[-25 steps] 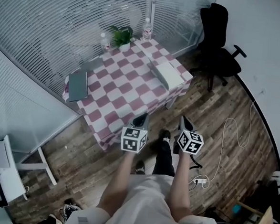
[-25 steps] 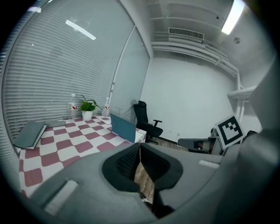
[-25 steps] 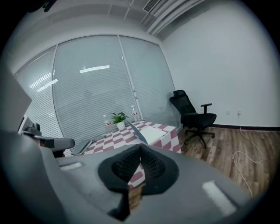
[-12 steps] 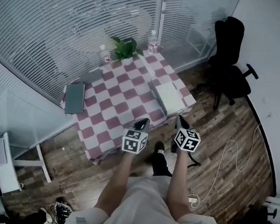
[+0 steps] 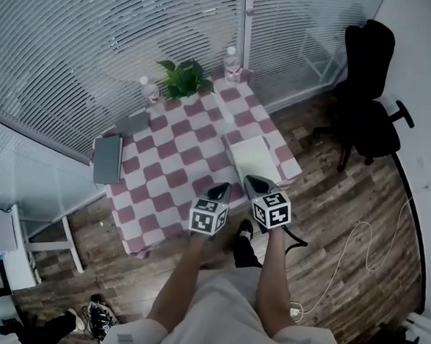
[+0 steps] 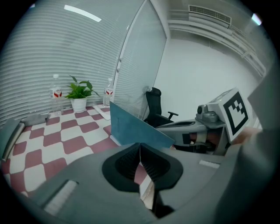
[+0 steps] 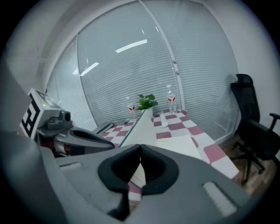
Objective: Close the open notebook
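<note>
**Grippers up at the table edge, notebook not yet shut**

Since the earlier frame the person has stepped in, bringing the left gripper [image 5: 220, 190] and right gripper [image 5: 253, 182] to the near edge of the checked table [image 5: 163, 179]. Both have their jaws pressed together on nothing. The notebook [image 5: 253, 157] lies just ahead of the right gripper, its blue cover half-raised — folding it flat is all that remains. A potted plant [image 5: 184, 77] and a bottle [image 5: 232, 64] stand far beyond the grippers — nothing seems to block the way.
</note>
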`<state>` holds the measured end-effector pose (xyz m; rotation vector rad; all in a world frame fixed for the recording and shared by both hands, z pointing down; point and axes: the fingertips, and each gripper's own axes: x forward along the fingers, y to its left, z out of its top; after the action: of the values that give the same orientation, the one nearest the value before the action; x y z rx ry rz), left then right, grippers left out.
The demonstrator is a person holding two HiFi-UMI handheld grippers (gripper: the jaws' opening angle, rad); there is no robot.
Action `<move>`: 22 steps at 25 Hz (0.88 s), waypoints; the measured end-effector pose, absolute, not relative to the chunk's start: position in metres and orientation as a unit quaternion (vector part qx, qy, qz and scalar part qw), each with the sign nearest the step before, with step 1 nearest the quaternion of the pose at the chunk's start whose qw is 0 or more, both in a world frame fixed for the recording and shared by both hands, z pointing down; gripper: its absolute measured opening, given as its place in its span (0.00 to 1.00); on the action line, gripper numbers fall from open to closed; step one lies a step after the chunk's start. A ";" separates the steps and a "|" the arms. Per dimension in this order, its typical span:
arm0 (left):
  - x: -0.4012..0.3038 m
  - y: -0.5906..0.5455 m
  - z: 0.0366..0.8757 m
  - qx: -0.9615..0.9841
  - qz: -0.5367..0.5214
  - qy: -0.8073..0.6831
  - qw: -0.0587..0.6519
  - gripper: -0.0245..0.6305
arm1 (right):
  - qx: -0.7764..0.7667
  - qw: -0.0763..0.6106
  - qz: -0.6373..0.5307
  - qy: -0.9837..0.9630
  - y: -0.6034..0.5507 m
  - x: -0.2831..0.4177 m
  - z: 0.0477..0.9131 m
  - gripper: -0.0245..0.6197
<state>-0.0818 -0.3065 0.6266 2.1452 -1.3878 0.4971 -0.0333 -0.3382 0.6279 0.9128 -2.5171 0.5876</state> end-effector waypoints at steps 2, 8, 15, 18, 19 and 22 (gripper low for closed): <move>-0.077 -0.315 0.631 0.792 0.185 -0.514 0.272 0.05 | 0.293 0.195 0.209 -0.912 -0.338 -0.040 0.628 0.03; -0.059 -0.331 0.634 0.790 0.180 -0.516 0.277 0.05 | 0.238 0.220 0.187 -0.927 -0.336 -0.043 0.632 0.03; -0.040 -0.344 0.633 0.797 0.178 -0.510 0.271 0.05 | 0.239 0.225 0.185 -0.926 -0.349 -0.026 0.634 0.03; -0.033 -0.349 0.633 0.798 0.180 -0.509 0.269 0.05 | 0.246 0.224 0.193 -0.923 -0.354 -0.019 0.634 0.03; -0.031 -0.351 0.633 0.798 0.180 -0.509 0.267 0.05 | 0.250 0.220 0.198 -0.922 -0.356 -0.016 0.635 0.03; -0.025 -0.356 0.633 0.799 0.187 -0.509 0.260 0.05 | 0.260 0.215 0.206 -0.919 -0.360 -0.010 0.636 0.03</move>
<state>-0.0246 -0.3559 0.6335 2.1636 -1.3795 0.5062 -0.0095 -0.3598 0.6359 0.7205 -2.5476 0.5710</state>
